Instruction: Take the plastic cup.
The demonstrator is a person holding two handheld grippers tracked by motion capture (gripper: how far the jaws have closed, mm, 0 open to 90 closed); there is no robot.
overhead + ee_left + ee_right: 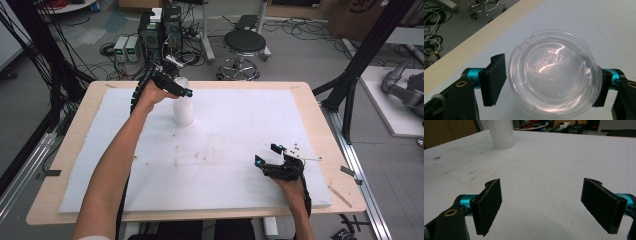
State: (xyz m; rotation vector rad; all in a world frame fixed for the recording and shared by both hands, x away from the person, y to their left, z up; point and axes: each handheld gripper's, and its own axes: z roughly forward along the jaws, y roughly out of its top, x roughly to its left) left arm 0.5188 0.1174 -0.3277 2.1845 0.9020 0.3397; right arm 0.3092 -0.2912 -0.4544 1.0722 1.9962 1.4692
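A stack of clear plastic cups (183, 109) stands upright on the white foam mat (225, 150) at the back, left of centre. My left gripper (181, 91) comes down over its top. In the left gripper view the round cup rim (554, 75) lies between the two jaws; the left pad (495, 80) stands a sliver off the rim, and the right pad (602, 87) is partly hidden under it. My right gripper (267, 154) rests low on the mat at the front right, open and with nothing in it (541, 205). It faces the ribbed cup stack (501, 133) far off.
The mat covers a wooden table (320, 130). Behind the table stand a black stool (244, 47), computer boxes (160, 30) and loose cables. A small metal strip (310, 158) lies on the mat by my right hand. Black frame posts (360, 65) rise at the right.
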